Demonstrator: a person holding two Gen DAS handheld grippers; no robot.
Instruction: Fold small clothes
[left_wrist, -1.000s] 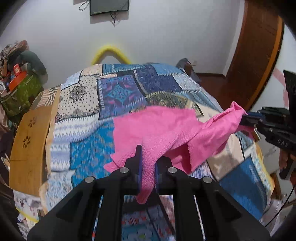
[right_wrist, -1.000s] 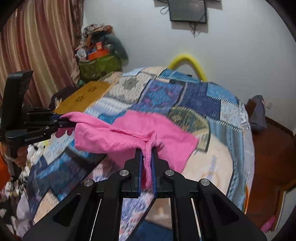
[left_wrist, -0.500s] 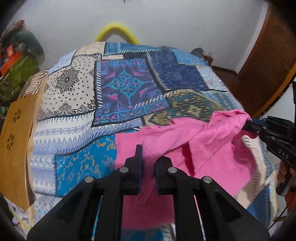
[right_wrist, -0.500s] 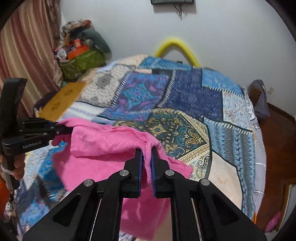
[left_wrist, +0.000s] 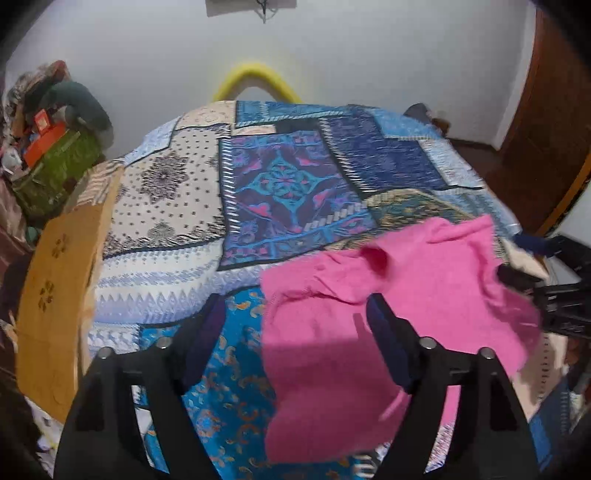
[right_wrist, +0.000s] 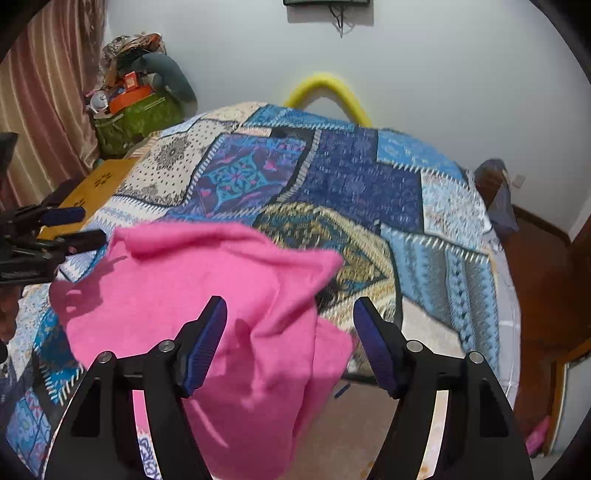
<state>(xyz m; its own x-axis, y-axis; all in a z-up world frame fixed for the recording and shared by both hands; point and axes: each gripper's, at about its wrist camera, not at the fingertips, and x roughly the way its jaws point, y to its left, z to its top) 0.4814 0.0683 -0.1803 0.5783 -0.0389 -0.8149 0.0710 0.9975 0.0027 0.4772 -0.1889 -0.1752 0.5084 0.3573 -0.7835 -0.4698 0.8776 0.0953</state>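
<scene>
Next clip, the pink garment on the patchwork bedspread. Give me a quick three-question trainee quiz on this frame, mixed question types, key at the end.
1. True or false: the left gripper has its pads pressed on the pink garment.
2. Multiple choice: the pink garment lies on A) a bare wooden floor, B) the patchwork bedspread, C) a green bag.
3. Fill in: the curved thing against the wall beyond the bed is coloured ____.

Key:
1. False. Its jaws are opening and the pads stand clear of the cloth; the right gripper is opening too, its pads not pressing the cloth.
2. B.
3. Yellow.
</scene>
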